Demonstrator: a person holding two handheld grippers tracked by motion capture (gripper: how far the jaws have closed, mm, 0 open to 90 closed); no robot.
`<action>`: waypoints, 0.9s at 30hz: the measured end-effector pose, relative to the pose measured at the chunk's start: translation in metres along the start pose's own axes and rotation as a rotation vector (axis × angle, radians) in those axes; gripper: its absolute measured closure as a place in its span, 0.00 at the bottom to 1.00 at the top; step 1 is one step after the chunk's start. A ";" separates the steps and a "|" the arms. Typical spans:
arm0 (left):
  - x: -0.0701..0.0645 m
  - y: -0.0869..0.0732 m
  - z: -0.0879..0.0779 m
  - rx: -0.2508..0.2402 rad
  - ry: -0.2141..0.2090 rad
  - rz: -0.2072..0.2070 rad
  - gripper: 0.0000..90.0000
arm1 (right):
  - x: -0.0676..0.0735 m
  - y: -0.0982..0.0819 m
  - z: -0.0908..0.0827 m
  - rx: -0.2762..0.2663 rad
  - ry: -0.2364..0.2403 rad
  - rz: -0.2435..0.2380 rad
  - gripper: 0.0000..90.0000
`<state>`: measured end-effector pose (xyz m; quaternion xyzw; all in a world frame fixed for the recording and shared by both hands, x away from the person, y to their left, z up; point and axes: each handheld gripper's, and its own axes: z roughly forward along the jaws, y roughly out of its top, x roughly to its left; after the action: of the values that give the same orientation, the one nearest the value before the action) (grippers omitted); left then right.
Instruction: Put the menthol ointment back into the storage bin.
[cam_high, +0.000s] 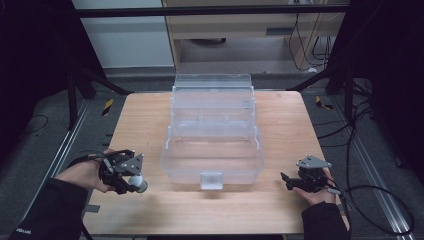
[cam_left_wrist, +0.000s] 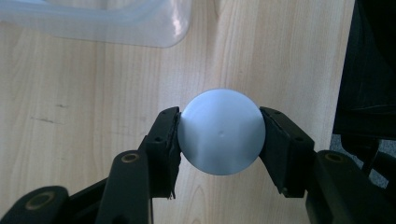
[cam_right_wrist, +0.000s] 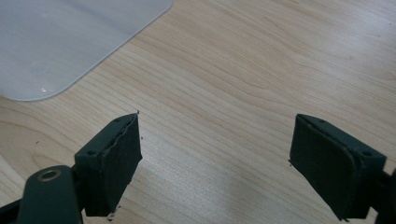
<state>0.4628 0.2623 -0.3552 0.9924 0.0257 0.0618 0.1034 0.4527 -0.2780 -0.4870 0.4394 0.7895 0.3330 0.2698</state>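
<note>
Left gripper (cam_high: 131, 181) grips pale ball (cam_left_wrist: 221, 132) between both jaws, low over table (cam_high: 280, 125), near front-left corner of clear box (cam_high: 213, 150). Right gripper (cam_right_wrist: 215, 158) gapes wide, nothing between jaws, right of box.

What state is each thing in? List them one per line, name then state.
Left gripper: shut on the ball, fingers pressed against both its sides.
Ball: pale blue, held over the table, outside the box.
Right gripper: open, nothing between its fingers.
Clear plastic box: folded open in stepped tiers, looks empty.
Table: wooden, box at its middle.
</note>
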 end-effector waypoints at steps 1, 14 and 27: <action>0.002 0.002 -0.002 -0.001 0.002 -0.001 0.56 | 0.000 0.000 0.000 -0.001 0.001 0.002 0.19; 0.026 0.022 -0.028 -0.021 0.021 -0.010 0.56 | 0.000 -0.001 0.000 -0.002 0.003 -0.001 0.19; 0.049 0.040 -0.039 -0.035 0.038 -0.010 0.56 | -0.002 -0.002 0.002 0.000 0.005 -0.003 0.19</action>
<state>0.5077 0.2346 -0.3031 0.9889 0.0317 0.0807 0.1204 0.4534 -0.2799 -0.4894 0.4375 0.7908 0.3335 0.2683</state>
